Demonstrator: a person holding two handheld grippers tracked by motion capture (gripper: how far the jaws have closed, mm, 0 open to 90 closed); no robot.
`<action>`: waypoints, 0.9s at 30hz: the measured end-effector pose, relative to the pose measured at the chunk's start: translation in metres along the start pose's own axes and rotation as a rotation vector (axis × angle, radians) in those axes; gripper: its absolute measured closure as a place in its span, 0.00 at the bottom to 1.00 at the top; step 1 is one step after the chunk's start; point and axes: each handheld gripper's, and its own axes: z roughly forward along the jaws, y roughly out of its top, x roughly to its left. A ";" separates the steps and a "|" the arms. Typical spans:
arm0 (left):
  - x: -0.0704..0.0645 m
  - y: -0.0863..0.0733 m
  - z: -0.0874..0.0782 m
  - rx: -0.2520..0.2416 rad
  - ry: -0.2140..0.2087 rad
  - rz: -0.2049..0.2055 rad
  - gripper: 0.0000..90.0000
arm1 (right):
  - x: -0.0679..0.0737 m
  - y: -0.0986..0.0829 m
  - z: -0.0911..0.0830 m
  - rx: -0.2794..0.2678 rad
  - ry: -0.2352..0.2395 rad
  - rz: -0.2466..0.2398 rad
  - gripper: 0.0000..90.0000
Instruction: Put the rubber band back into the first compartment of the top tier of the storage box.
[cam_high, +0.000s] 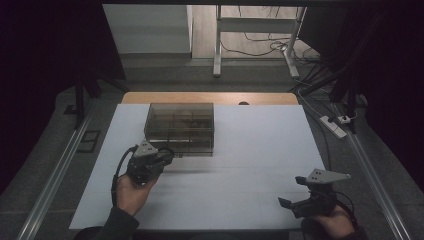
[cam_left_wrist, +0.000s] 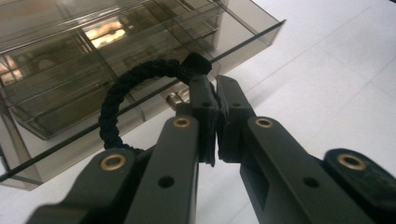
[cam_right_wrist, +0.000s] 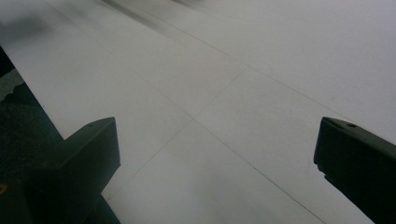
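left gripper (cam_left_wrist: 215, 100) pinches black hair tie (cam_left_wrist: 122, 88) at organizer box (cam_left_wrist: 70, 70) front edge; right gripper (cam_high: 295, 192) gapes over bare sheet.

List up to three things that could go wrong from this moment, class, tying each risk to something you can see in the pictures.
1. The left gripper pinches the black braided hair tie only at its knot, so the hanging loop could slip out of the fingers.
2. The loop hangs against the smoky plastic organiser box and might snag on its edge.
3. The right gripper stands open, away from the box, so nothing steadies the box if it gets nudged across the white sheet.
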 end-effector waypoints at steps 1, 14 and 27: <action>0.002 0.000 0.000 -0.001 0.002 -0.004 0.96 | 0.000 0.000 0.000 0.001 0.000 0.002 0.00; 0.022 0.003 0.004 -0.019 0.035 -0.052 0.96 | 0.000 0.000 0.000 0.002 0.003 0.003 0.00; 0.038 0.007 0.009 -0.043 0.087 -0.060 0.96 | 0.000 0.000 0.001 0.004 0.003 0.003 0.00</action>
